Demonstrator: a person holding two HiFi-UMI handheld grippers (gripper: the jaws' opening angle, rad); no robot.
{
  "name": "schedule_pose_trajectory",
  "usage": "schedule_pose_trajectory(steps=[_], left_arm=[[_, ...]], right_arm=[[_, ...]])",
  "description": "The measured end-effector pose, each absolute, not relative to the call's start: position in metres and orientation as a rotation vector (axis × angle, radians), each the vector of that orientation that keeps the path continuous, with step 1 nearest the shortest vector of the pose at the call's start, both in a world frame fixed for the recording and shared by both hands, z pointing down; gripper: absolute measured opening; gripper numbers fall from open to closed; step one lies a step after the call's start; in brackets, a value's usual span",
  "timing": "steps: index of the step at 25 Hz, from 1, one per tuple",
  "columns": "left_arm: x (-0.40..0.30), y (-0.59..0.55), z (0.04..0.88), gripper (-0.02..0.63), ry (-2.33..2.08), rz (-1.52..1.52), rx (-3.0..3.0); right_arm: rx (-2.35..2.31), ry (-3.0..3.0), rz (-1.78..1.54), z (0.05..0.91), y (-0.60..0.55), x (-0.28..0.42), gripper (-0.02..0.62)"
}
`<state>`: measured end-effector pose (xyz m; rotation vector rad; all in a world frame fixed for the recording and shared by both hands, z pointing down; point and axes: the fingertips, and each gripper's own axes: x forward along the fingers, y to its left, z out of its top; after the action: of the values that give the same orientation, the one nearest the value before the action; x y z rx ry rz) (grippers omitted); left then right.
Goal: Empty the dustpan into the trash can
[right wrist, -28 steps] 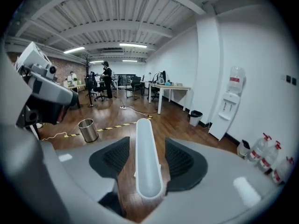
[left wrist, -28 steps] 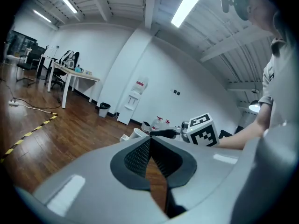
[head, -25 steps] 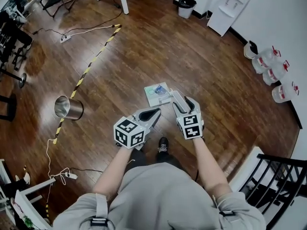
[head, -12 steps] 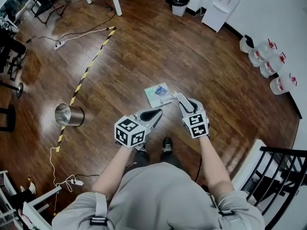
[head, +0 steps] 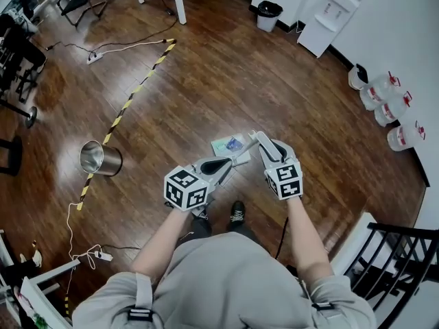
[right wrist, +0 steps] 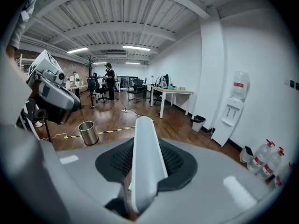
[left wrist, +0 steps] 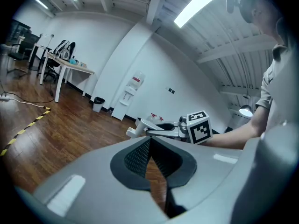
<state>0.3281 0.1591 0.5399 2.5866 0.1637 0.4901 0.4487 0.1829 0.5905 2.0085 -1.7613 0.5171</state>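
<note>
In the head view my right gripper [head: 264, 144] is shut on the white handle of the dustpan [head: 230, 147]. The pan hangs just above the wooden floor and holds a few blue and green scraps. The handle [right wrist: 145, 153] runs straight up between the jaws in the right gripper view. My left gripper [head: 218, 164] floats beside the pan, shut and empty, its pads [left wrist: 140, 155] meeting. The steel trash can [head: 99, 157] stands open on the floor well to the left, and the right gripper view shows the trash can [right wrist: 88, 132] too.
A yellow-black tape line [head: 130, 101] runs past the trash can. A black bin [head: 269, 12], a water dispenser [head: 329, 19] and water jugs [head: 394, 108] line the far wall. Cables and a power strip [head: 92, 57] lie at the left. A black stair railing [head: 394, 266] is near right.
The right gripper has come up a little with the dustpan, which has left the floor and sits closer under the grippers. The left gripper has stayed about where it was.
</note>
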Motion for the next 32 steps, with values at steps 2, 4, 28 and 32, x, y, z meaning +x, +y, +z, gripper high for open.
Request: schedule_pose_trajectory(steps=[2,4,28,32], left_arm=[[0.325,0.159,0.539,0.003,0.154,0.485,2.586],[0.323,0.159,0.539,0.003,0.15,0.48,2.586],[0.244,0.107,0.521,0.003,-0.45,0.352,2.616],[0.187,0.074,0.499,0.003,-0.63,0.291,2.638]], right_arm=[[2.001,-1.77,0.51,0.587,0.184,0.446,0.117],[1.997,-1.778,0.506,0.584,0.186,0.443,0.117],[1.542,-2.271,0.223,0.474,0.117,0.362,0.117],[1.461,-2.339,0.181,0.454,0.076,0.321,0.117]])
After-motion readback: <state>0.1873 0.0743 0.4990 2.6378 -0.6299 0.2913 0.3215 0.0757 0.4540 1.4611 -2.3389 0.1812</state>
